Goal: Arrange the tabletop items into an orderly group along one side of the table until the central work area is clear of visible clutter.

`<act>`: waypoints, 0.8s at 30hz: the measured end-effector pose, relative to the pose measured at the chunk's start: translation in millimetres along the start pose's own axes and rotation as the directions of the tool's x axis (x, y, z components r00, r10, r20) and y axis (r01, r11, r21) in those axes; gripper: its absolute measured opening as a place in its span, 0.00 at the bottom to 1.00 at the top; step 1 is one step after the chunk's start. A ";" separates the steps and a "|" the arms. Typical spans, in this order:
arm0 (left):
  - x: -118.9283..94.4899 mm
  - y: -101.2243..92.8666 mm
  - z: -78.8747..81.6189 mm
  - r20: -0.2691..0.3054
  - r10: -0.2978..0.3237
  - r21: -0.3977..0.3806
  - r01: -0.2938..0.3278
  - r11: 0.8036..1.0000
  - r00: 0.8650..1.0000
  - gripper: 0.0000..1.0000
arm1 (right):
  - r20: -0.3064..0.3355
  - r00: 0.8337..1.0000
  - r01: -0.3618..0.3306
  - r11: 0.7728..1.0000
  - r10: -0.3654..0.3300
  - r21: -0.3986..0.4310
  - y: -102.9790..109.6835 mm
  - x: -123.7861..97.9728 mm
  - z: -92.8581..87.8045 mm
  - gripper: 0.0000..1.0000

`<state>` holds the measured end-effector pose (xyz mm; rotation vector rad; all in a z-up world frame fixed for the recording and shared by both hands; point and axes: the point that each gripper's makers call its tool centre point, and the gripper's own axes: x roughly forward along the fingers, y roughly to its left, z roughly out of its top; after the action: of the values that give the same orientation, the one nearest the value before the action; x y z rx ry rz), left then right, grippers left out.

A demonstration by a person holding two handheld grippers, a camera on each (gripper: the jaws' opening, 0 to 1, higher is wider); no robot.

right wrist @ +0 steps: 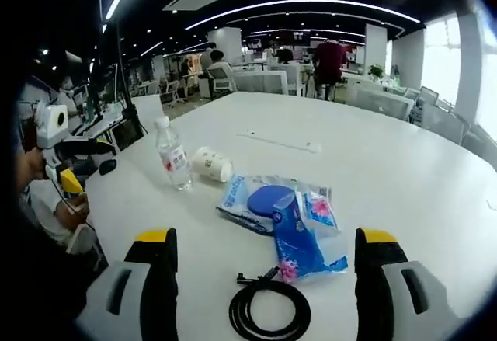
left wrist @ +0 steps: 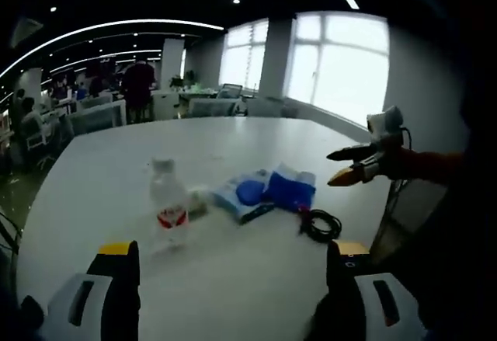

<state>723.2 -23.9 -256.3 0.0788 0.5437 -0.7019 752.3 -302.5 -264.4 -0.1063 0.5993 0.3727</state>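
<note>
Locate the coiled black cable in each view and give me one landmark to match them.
Left gripper view: the coiled black cable lies right of centre on the white table, just right of the blue packet.
Right gripper view: the cable lies at bottom centre, just below the blue packet.
Shared landmark: the clear water bottle with the red label.

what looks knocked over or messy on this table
The paper cup lies tipped on its side beside the upright water bottle. The blue plastic packets sit in a loose overlapping heap, with a coiled black cable near the table's edge.
</note>
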 end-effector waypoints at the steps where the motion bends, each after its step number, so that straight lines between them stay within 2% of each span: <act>1: -0.4 -2.2 -0.9 -0.005 0.001 0.000 -0.001 1.000 1.000 0.99 | -0.003 1.000 -0.010 1.000 0.010 -0.011 2.9 3.5 3.6 0.89; 5: -1.2 -5.0 -3.2 -0.018 -0.001 -0.003 0.001 1.000 1.000 0.99 | -0.006 0.999 -0.045 0.998 0.045 -0.044 14.6 12.9 15.8 0.85; 9: -1.8 -7.4 3.0 -0.005 -0.001 -0.011 0.000 1.000 1.000 0.99 | -0.007 0.997 -0.073 0.994 0.072 -0.081 24.5 27.3 23.5 0.79; 18: -1.7 -1.8 7.9 0.007 0.014 -0.015 -0.013 1.000 1.000 0.96 | -0.048 0.989 -0.144 0.980 0.139 -0.137 47.1 61.7 29.3 0.72; 24: -1.1 4.6 9.8 0.026 0.014 -0.037 -0.013 0.999 1.000 0.97 | -0.072 0.982 -0.181 0.971 0.172 -0.153 61.7 85.0 36.1 0.70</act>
<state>729.8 -22.2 -247.9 0.0392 0.5306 -0.6788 813.2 -211.4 -282.5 -0.2185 0.6377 0.5925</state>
